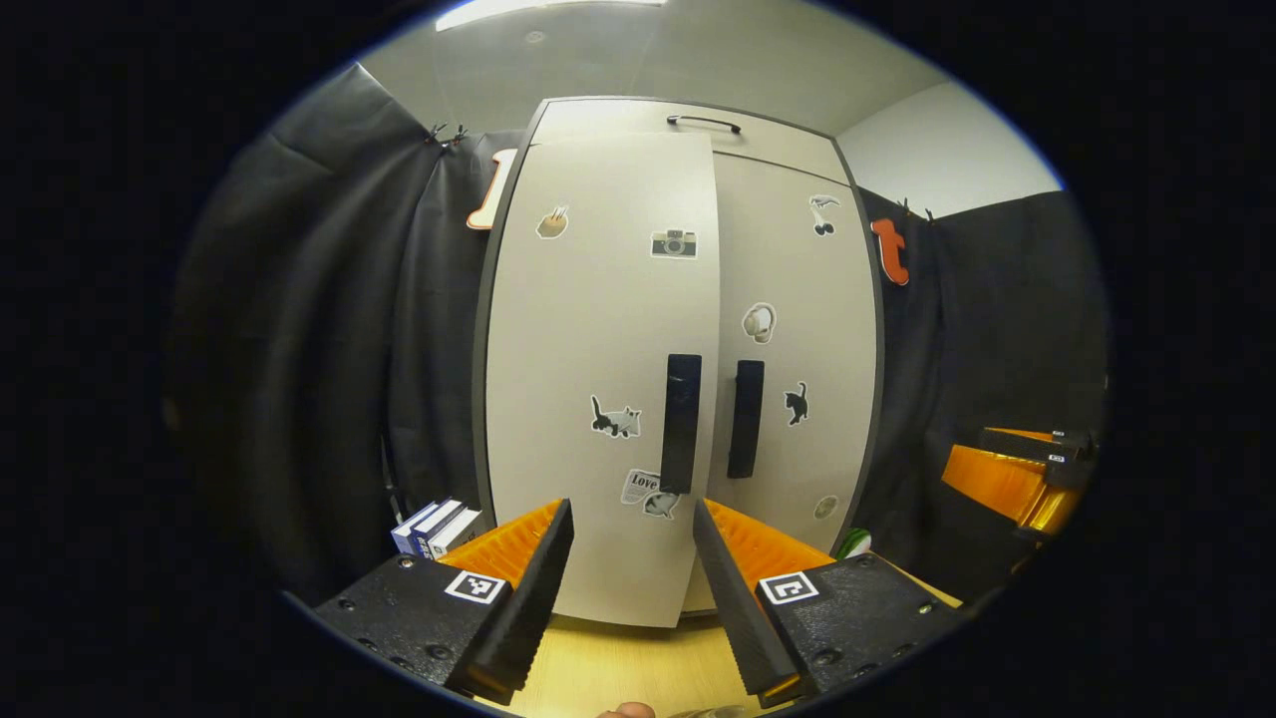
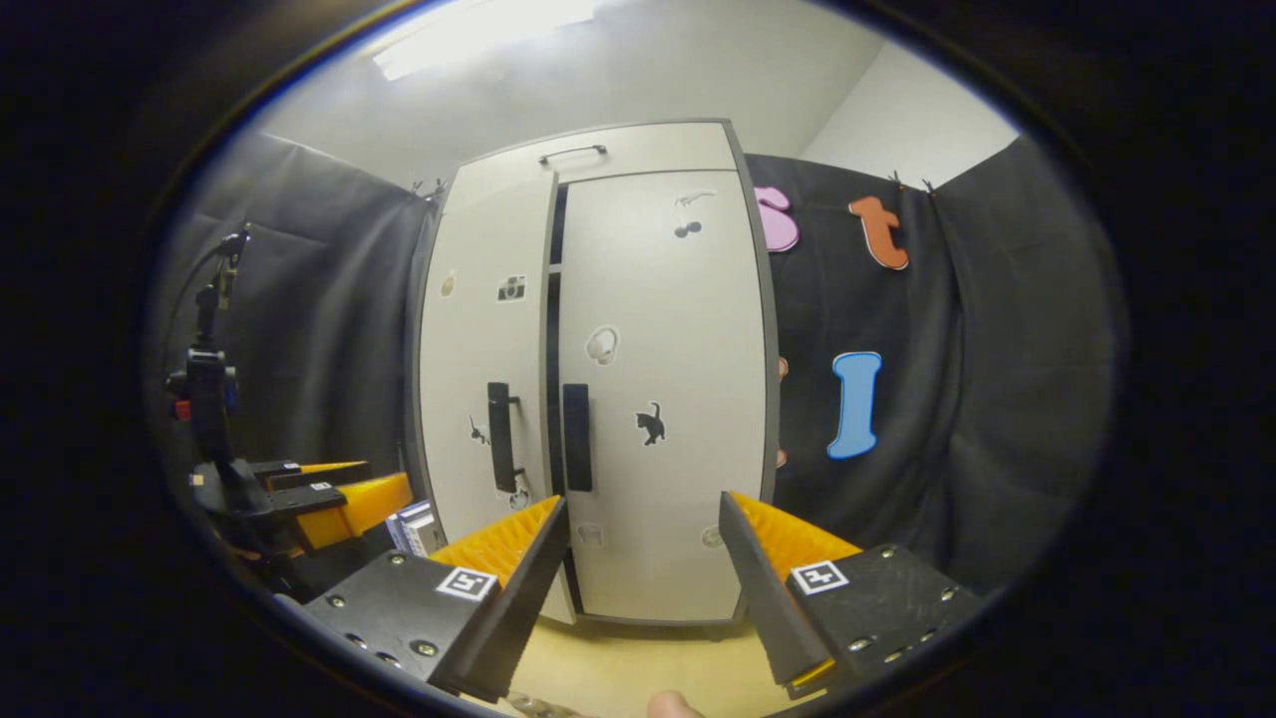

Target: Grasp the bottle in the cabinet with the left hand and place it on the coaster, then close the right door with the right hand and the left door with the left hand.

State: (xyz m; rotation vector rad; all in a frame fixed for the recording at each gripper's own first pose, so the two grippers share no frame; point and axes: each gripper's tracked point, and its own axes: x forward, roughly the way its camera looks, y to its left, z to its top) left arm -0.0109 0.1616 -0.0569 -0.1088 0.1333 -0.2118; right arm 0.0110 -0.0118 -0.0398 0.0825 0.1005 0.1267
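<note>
Left claw [image 1: 633, 519] spread before the ajar left door [image 1: 598, 379]; a glancing push could leave it unlatched.

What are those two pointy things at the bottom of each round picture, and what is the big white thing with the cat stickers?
The pointy things are the two fingers of a claw. A person holds one claw in each hand, and a little camera rides on each, looking forward past its fingers. One picture comes from the left claw, the other from the right claw. Both claws are open and hold nothing.

The big white thing is a cabinet standing on a wooden table. It has stickers and two dark handles. Its right door looks shut. Its left door is not quite closed; the right claw's picture shows a dark gap beside it.

Some books stand left of the cabinet. At the side of each picture you can spot the other claw, farther off.
</note>
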